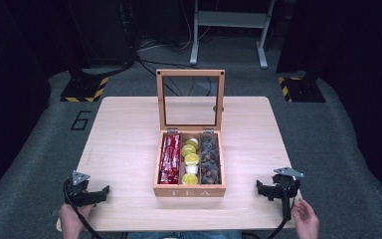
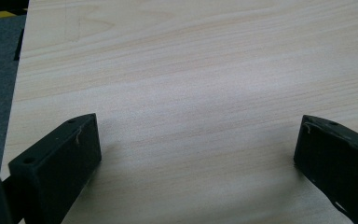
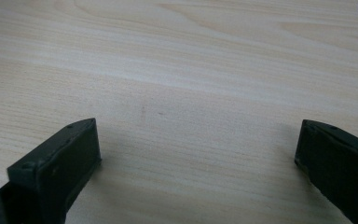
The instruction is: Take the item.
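Right now both grippers rest low at the near edge of the worktop [image 1: 129,129], the left gripper [image 1: 99,191] in the lower left of the high view and the right gripper [image 1: 262,188] in the lower right, each with its fingers spread wide and nothing between them; in the two gripper views only bare pale wood lies between the black fingers [image 2: 56,163]. The wooden tea box [image 1: 189,190] sits in the middle of the frame, between the two grippers and well apart from both. Its word TEA faces the person, its glass lid [image 1: 190,99] stands upright at the far side, and its three compartments run away from the person, so the rows inside have their long axis from bottom to top of the frame: red sachets [image 1: 169,157] on the left, yellow-lidded pods [image 1: 191,159] in the middle, dark pods [image 1: 210,159] on the right. The work most likely starts with a reach to the box. To do it well, bring one gripper in from above, line its fingers across a row, and keep clear of the lid.
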Demonstrator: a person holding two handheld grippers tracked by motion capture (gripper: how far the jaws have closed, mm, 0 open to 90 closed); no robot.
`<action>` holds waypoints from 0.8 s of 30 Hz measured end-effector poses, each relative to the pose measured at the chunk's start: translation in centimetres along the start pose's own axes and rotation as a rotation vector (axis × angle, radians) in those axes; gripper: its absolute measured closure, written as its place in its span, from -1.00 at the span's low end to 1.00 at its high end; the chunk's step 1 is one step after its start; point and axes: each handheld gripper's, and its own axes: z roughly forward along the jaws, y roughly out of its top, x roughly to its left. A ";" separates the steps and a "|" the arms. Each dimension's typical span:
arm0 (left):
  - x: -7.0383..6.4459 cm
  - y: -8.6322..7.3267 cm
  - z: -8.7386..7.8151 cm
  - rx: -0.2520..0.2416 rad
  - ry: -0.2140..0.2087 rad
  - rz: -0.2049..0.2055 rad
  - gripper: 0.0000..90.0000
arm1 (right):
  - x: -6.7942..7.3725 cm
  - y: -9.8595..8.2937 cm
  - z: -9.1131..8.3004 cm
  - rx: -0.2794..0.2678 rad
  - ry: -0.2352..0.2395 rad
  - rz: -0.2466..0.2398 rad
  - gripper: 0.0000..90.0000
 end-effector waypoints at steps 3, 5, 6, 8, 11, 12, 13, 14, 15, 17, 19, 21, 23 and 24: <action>0.0 0.0 0.0 -0.001 0.000 0.000 -0.99 | 0.1 0.0 0.0 0.007 -0.008 0.001 -1.00; 0.0 0.0 0.0 -0.001 0.000 0.001 -0.99 | 0.3 0.0 0.0 0.006 -0.018 0.015 -1.00; 0.0 0.0 0.0 -0.001 -0.001 0.001 -0.99 | 0.7 0.0 0.0 0.011 -0.024 0.040 -1.00; 0.0 0.0 0.0 0.001 -0.002 -0.002 -0.99 | 0.7 0.0 0.0 0.010 -0.024 0.044 -1.00; 0.0 0.0 0.0 -0.001 -0.001 0.001 -0.99 | 0.7 0.0 0.0 0.009 -0.024 0.043 -1.00; 0.0 0.0 0.0 -0.001 -0.001 0.001 -0.99 | 0.7 0.0 0.0 0.010 -0.024 0.043 -1.00; 0.0 0.0 0.0 -0.001 -0.001 0.001 -0.99 | 0.7 0.0 0.0 0.010 -0.024 0.043 -1.00; 0.0 0.0 0.0 0.000 0.001 0.004 -0.99 | 0.7 0.0 0.0 0.010 -0.024 0.043 -1.00; 0.0 0.0 0.0 -0.001 0.000 0.002 -0.99 | 0.7 0.0 0.0 0.009 -0.024 0.043 -1.00; 0.0 0.0 0.0 0.000 0.000 0.005 -0.99 | 0.7 0.0 0.0 0.009 -0.024 0.042 -1.00; 0.0 0.0 0.0 0.000 -0.002 0.007 -0.99 | 0.7 0.0 0.0 0.010 -0.024 0.042 -1.00; 0.0 0.1 0.0 0.002 -0.007 0.006 -0.99 | 0.4 0.1 0.1 0.003 -0.014 0.012 -1.00; 0.0 0.1 0.1 -0.002 -0.013 0.003 -1.00 | 0.2 0.0 0.0 0.006 0.003 -0.003 -1.00; 0.0 0.2 0.1 -0.005 -0.019 0.007 -1.00 | 0.2 0.0 0.0 0.006 0.006 -0.008 -1.00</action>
